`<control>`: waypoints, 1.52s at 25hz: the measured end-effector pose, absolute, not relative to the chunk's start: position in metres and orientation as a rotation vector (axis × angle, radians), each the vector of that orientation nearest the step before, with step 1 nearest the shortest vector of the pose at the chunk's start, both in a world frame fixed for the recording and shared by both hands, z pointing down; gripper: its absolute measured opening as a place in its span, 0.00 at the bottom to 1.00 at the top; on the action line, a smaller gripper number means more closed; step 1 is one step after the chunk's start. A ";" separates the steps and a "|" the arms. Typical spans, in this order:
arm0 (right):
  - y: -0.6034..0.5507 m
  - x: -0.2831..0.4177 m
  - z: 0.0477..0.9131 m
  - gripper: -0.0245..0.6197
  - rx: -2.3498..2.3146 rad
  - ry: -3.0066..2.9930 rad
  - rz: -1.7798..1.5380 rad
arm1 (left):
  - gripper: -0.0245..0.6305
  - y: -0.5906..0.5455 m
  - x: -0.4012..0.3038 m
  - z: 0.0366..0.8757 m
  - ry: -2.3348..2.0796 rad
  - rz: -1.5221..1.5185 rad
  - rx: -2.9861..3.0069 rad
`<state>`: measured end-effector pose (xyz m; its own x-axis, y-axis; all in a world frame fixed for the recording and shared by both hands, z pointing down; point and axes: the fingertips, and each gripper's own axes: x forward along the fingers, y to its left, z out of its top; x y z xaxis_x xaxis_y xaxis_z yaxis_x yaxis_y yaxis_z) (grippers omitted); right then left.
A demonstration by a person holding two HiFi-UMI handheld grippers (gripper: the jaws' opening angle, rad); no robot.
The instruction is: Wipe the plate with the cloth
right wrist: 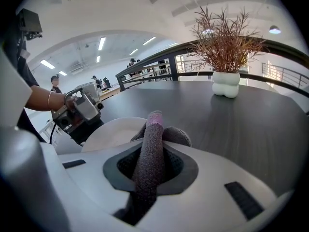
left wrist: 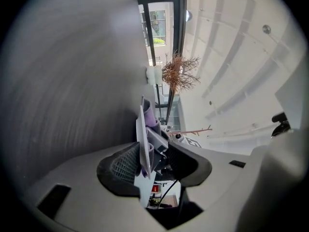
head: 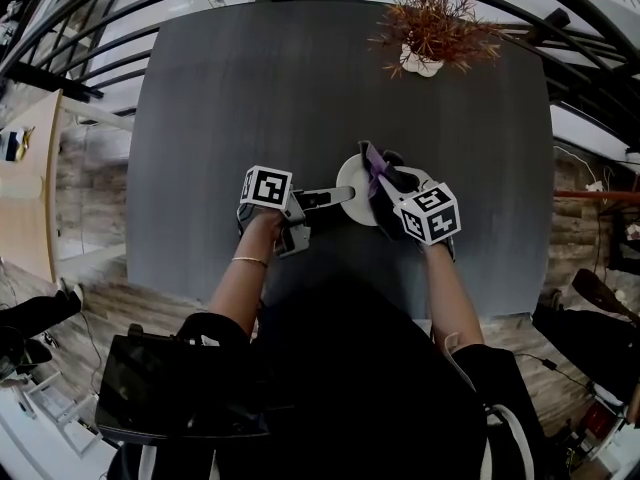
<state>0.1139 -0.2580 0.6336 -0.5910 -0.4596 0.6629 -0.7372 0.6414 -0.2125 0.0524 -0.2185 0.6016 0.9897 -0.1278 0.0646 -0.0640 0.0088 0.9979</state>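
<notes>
1. The left gripper (head: 325,199) comes in from the plate's left, jaws clamped tight on the white plate's (head: 350,176) rim.
2. The plate sits on the dark table (head: 230,98).
3. The right gripper (head: 392,190) is over the plate's right half, jaws pinching the purple-grey cloth (head: 377,168), which drapes onto the plate.
4. A dried potted plant (head: 430,30) stands beyond the plate, well apart.

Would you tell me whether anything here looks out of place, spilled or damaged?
Nothing stands out. The left hand-held gripper clamps the white plate by its rim, the right hand-held gripper pinches the purple-grey cloth over it, and the potted plant stands upright. No spill or damage shows.
</notes>
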 end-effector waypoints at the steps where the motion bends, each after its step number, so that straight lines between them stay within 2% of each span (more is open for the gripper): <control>1: -0.258 0.114 0.634 0.10 0.925 -2.294 0.643 | 0.31 -0.217 0.054 0.604 -0.154 -0.029 1.579; 10: -0.256 0.113 0.634 0.10 0.921 -2.294 0.615 | 0.31 -0.212 0.061 0.626 -0.259 0.123 1.615; 12: -0.256 0.113 0.633 0.10 0.925 -2.296 0.616 | 0.22 -0.212 0.059 0.632 -0.309 0.166 1.626; 13: -0.256 0.113 0.633 0.10 0.927 -2.298 0.615 | 0.13 -0.212 0.058 0.635 -0.329 0.187 1.635; 14: -0.256 0.113 0.633 0.10 0.928 -2.299 0.612 | 0.12 -0.211 0.057 0.637 -0.342 0.205 1.642; 28: -0.255 0.121 0.625 0.10 1.051 -2.345 0.546 | 0.06 -0.219 0.054 0.643 -0.462 0.195 1.633; 38: -0.258 0.126 0.578 0.10 1.194 -2.395 0.408 | 0.06 -0.223 0.054 0.627 -0.493 0.142 1.674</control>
